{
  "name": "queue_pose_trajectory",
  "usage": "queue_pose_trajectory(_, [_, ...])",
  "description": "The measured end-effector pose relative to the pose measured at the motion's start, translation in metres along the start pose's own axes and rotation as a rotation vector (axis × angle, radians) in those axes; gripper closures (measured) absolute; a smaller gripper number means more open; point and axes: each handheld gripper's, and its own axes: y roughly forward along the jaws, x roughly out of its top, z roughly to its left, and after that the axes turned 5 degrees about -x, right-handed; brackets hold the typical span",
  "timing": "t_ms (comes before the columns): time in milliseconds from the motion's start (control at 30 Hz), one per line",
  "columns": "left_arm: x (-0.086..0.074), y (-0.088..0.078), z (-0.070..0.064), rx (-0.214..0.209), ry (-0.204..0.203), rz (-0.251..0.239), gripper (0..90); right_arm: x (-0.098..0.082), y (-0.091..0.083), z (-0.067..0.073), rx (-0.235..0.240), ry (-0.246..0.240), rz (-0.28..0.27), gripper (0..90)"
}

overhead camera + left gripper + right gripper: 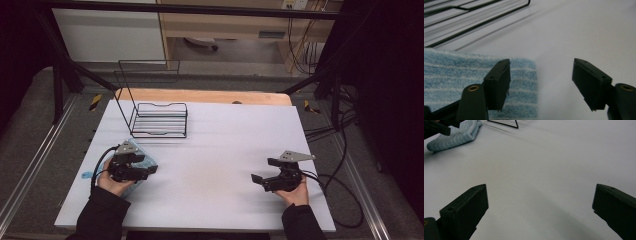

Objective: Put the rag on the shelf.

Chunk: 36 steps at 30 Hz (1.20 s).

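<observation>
A light blue striped towel (145,161) lies folded on the white table (215,145) at the near left. My left gripper (150,168) hovers over it, held in a hand. In the left gripper view the jaws stand open: one fingertip (500,80) is over the towel (454,72) near its corner, the other over bare table, and nothing is pinched between them. My right gripper (261,170) stands wide open at the near right, above bare table. In the right gripper view the towel (456,135) lies far off at the top left.
A black wire rack (159,120) with a tall wire back stands at the back left of the table, just beyond the towel; its wires (474,15) run close ahead of my left gripper. Cables trail off the table's right side. A wooden board edges the far side.
</observation>
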Motion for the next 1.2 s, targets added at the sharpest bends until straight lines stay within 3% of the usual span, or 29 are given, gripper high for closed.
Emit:
queue_pose_trajectory(167, [-0.006, 0.009, 0.003, 0.029, 0.005, 0.043, 49.8, 0.0, 0.001, 0.0, -0.003, 0.001, 0.009, 1.0])
queue_pose_trajectory(433, [-0.011, 0.021, 0.0, 0.09, 0.041, 0.094, 61.5, -0.001, 0.002, 0.0, -0.007, -0.002, 0.017, 1.0])
queue_pose_trajectory(833, [-0.009, 0.021, 0.005, 0.12, -0.012, 0.099, 80.0, -0.001, 0.003, 0.0, -0.005, -0.005, 0.022, 1.0])
queue_pose_trajectory(1200, [-0.006, 0.01, 0.007, 0.091, -0.063, 0.045, 83.1, -0.001, 0.002, 0.0, -0.003, -0.004, 0.02, 1.2])
